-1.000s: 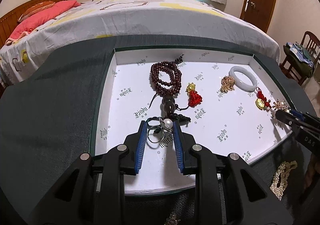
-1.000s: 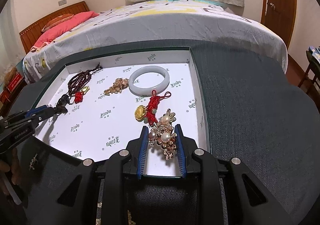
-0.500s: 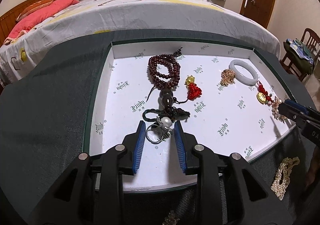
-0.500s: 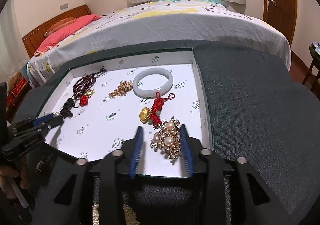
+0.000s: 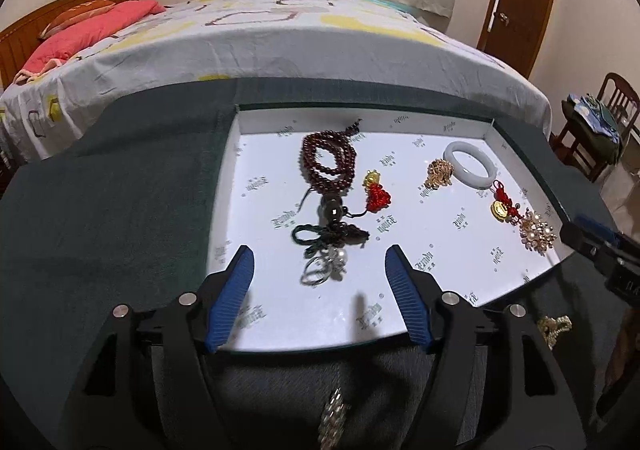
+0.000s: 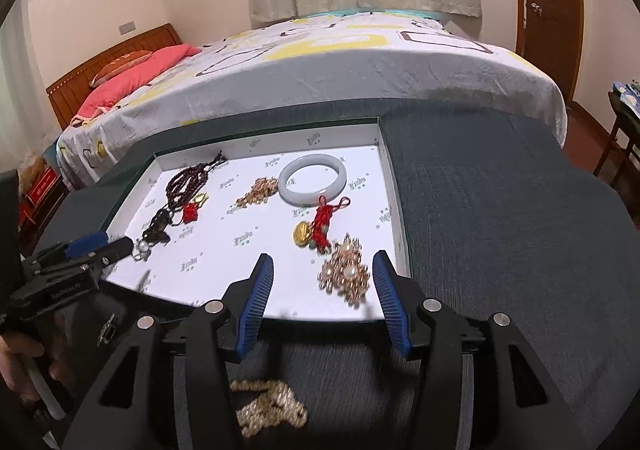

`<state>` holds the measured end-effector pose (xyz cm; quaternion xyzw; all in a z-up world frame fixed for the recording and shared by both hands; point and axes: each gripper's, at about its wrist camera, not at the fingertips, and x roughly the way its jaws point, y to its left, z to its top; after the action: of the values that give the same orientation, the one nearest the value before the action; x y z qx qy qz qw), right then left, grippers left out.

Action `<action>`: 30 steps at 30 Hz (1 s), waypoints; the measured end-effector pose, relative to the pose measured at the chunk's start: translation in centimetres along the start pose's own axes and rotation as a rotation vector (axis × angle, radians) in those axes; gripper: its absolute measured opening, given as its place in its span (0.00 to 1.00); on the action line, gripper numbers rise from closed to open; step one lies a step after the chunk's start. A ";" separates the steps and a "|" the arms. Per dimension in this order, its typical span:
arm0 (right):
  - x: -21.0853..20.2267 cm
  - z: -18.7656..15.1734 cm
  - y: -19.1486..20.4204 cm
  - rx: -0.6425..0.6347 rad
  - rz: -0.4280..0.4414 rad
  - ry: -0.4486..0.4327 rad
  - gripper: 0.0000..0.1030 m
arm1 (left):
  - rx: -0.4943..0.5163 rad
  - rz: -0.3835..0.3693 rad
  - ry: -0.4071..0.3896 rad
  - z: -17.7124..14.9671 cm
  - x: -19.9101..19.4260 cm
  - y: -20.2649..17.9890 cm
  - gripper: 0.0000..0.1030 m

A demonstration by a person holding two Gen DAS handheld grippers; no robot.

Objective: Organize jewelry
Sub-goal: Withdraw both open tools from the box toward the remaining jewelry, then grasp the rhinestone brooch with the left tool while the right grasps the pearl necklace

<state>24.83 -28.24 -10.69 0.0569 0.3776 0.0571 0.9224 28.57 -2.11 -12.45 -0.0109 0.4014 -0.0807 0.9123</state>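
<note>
The white tray (image 5: 256,154) fills the middle of both views, sitting on a dark green cloth (image 5: 120,210) with a bed (image 5: 280,42) across the upper frame. Since a second ago both tongs have let go: the left gripper (image 5: 319,268) has just been opening, and the pearl ring (image 5: 324,266) it pinched now lies loose on the tray floor between its spread jaws, low centre of the left view. The right gripper (image 6: 323,272) has likewise been opening, leaving the pearl brooch (image 6: 346,274) free between its jaws, close to the tray's right wall (lower centre-right of the right view). By my reading, two more pieces are placed.

The tray's bare floor lies mostly lower left and centre. Still outside it are a beaded piece (image 6: 268,406) at the bottom of the right view and a small gold item (image 5: 554,326) at lower right of the left view.
</note>
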 end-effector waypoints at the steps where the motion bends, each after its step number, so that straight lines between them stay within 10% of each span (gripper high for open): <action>1: -0.3 -0.3 0.1 -0.002 0.000 0.001 0.50 | -0.004 -0.001 -0.002 -0.2 -0.5 0.2 0.65; 17: -2.5 -5.7 0.1 0.020 0.008 0.078 0.50 | 0.035 -0.009 0.057 -6.1 -4.4 -1.0 0.64; 30: -3.2 -7.3 -0.3 0.031 0.003 0.100 0.50 | 0.072 0.008 0.109 -7.4 -2.7 -1.0 0.39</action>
<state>17.41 -28.54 -13.68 0.0688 0.4241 0.0555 0.9013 21.23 -2.36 -15.44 0.0278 0.4475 -0.0917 0.8891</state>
